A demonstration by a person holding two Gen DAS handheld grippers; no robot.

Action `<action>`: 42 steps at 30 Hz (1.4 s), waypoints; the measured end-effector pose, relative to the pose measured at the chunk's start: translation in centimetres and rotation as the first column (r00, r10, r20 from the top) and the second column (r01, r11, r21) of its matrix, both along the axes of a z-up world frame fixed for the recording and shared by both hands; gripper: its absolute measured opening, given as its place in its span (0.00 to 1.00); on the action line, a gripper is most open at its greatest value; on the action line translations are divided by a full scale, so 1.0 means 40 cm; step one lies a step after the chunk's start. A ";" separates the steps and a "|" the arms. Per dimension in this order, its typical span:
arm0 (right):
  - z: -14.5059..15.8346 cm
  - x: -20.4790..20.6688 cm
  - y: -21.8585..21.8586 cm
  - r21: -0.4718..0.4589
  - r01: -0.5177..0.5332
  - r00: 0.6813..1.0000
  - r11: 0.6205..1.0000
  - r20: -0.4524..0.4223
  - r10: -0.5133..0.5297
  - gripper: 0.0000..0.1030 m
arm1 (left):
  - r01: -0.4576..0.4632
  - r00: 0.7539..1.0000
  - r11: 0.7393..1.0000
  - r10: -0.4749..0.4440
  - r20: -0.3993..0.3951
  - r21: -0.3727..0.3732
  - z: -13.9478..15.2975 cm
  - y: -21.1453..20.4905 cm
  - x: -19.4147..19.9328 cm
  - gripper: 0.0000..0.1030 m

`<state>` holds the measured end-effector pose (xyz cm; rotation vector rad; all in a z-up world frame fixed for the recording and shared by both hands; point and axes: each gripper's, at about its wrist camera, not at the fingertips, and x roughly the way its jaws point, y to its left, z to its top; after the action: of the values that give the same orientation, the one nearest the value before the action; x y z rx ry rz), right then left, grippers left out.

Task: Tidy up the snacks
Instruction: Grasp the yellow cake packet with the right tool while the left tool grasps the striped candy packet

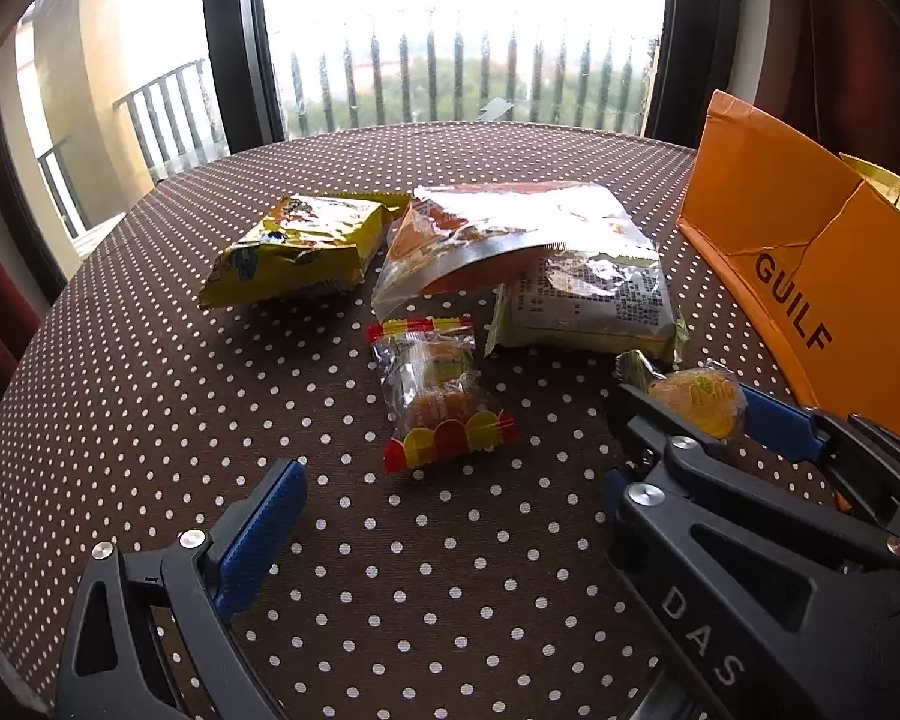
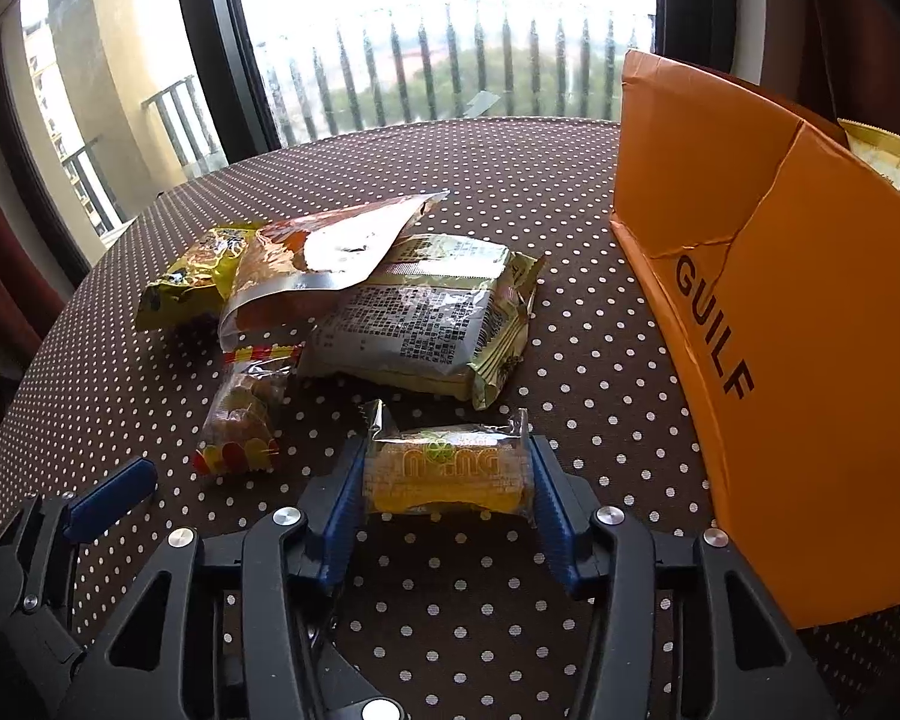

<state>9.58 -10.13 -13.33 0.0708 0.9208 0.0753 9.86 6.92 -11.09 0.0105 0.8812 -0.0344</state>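
Small yellow cake in a clear crinkled wrapper (image 2: 448, 468) sits pinched between the two blue-padded fingers of the right gripper (image 2: 444, 495), one pad against each short end. Whether it rests on the cloth or is raised just off it cannot be told. From the left wrist view the same wrapped cake (image 1: 696, 399) appears at the right, near the base of the box.

Left gripper (image 1: 450, 516): fingers spread wide, nothing between them, only cloth below. Its left blue pad (image 1: 258, 540) is clear in view; the right finger is largely covered by the right gripper's black body.

Just left of the held cake: a clear packet with red-and-yellow scalloped ends (image 2: 240, 414), holding small round golden snacks, lying flat. Far side of the cake: a pale green-and-silver foil pack with dense printed text (image 2: 426, 324). An orange and silver foil pouch (image 2: 324, 264) overlaps that pack's far-left corner. Farthest left, a yellow printed snack bag (image 2: 192, 282), partly under the pouch edge.

Right of everything: an upright orange cardboard box lettered "GUILF" (image 2: 810, 360), open at the top, with a pale wrapper edge showing inside.

All on a round table with a brown white-dotted cloth (image 2: 510, 192). Beyond it, a window with a balcony railing (image 2: 450, 72).
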 end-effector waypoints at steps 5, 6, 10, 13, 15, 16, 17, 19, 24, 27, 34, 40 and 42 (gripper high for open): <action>0.030 -0.007 -0.010 0.009 0.005 0.999 1.000 0.033 -0.006 0.52 | -0.003 0.999 1.000 0.003 0.036 0.010 0.028 -0.011 0.012 0.96; 0.039 -0.008 -0.014 0.012 0.008 0.999 1.000 0.040 -0.009 0.52 | -0.005 0.999 1.000 0.005 0.043 0.014 0.035 -0.012 0.018 0.96; 0.069 -0.002 -0.027 0.023 0.026 0.997 0.999 0.069 -0.028 0.52 | 0.002 0.998 1.000 -0.003 0.063 0.017 0.058 -0.016 0.048 0.96; 0.085 0.009 -0.036 0.027 0.040 0.995 0.999 0.085 -0.042 0.52 | 0.007 0.998 1.000 -0.007 0.067 0.012 0.068 -0.015 0.068 0.96; 0.092 0.016 -0.041 0.030 0.048 0.995 0.998 0.091 -0.050 0.52 | -0.002 0.998 1.000 0.001 0.065 0.007 0.071 -0.012 0.079 0.96; 0.094 0.020 -0.041 0.032 0.049 0.994 0.998 0.092 -0.051 0.52 | -0.001 0.998 1.000 0.002 0.064 -0.003 0.072 -0.009 0.083 0.95; 0.096 0.025 -0.043 0.032 0.049 0.994 0.998 0.095 -0.052 0.52 | 0.009 0.998 1.000 -0.008 0.065 -0.018 0.071 -0.006 0.089 0.94; 0.096 0.038 -0.043 0.034 0.049 0.995 0.998 0.085 -0.052 0.52 | 0.021 0.998 0.999 -0.019 0.054 -0.038 0.067 -0.001 0.101 0.87; 0.084 0.061 -0.034 0.040 0.050 0.996 0.998 0.067 -0.052 0.52 | 0.019 1.000 0.998 -0.018 0.013 -0.061 0.045 0.009 0.126 0.70; 0.072 0.071 -0.032 0.041 0.050 0.997 0.998 0.051 -0.052 0.52 | 0.007 1.000 0.997 -0.008 -0.013 -0.073 0.032 0.016 0.134 0.62; 0.056 0.080 -0.015 0.039 0.040 0.999 0.998 0.031 -0.041 0.52 | -0.017 1.000 0.999 0.017 -0.007 -0.043 0.020 0.020 0.126 0.42; 0.054 0.066 -0.012 0.038 0.030 0.999 0.999 0.028 -0.031 0.52 | -0.016 1.000 0.999 0.016 -0.004 -0.042 0.019 0.018 0.105 0.36; 0.054 0.064 -0.015 0.041 0.029 0.999 0.999 0.028 -0.030 0.52 | -0.017 1.000 0.999 0.016 -0.005 -0.045 0.018 0.017 0.097 0.35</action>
<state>12.14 -10.72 -11.16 0.1207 0.8899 0.0673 13.76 7.59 -10.35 -0.0395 0.8852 -0.0390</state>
